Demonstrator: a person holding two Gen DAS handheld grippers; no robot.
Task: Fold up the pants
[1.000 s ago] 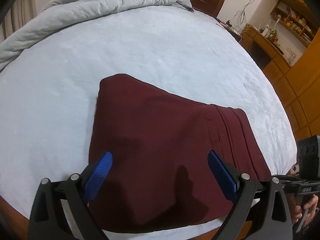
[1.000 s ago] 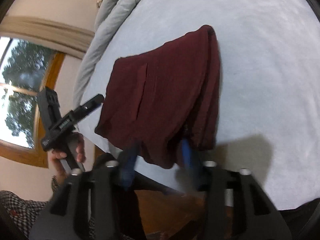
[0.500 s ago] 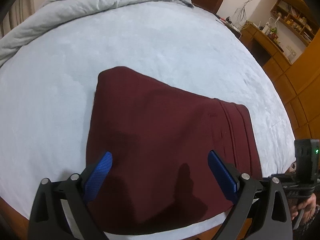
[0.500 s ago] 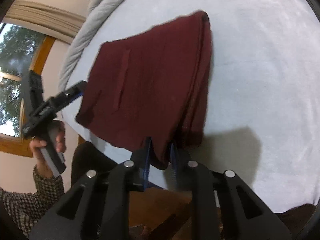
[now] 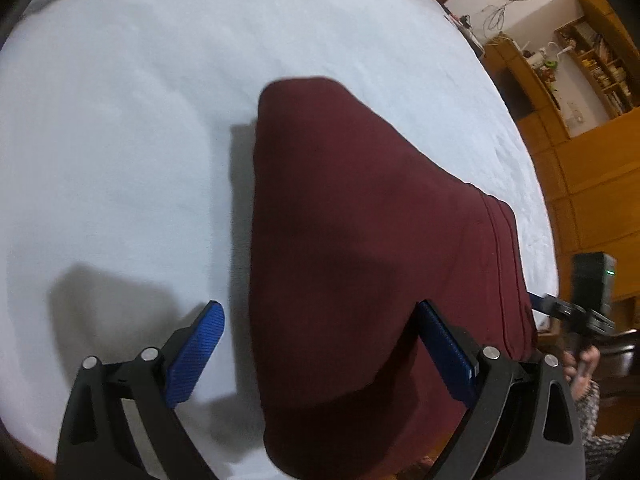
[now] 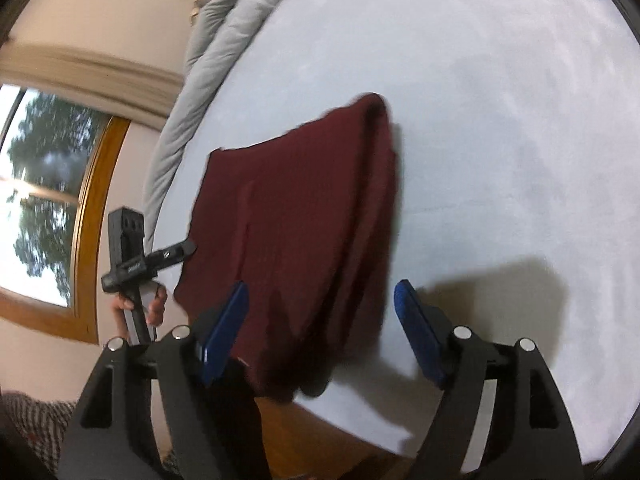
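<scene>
1. Left gripper: held wide open, nothing gripped. Its blue pads are seen straddling the near left edge of the pants, one pad over the bare sheet, the other over the cloth.
2. Right gripper: likewise spread wide, empty. The thick folded edge of the pants is seen between its fingers, from 12 toward 11 o'clock.
3. Pants: maroon, folded into a compact stack, laid at the near edge of the bed. The long axis is judged to run from 6 to 12 o'clock in both views; both grippers are judged about equally near.
4. Duvet: grey, bunched at the far side, well apart.
5. Hidden: the nearest hem is cut off behind the gripper bodies; layer count cannot be told through motion blur.
</scene>
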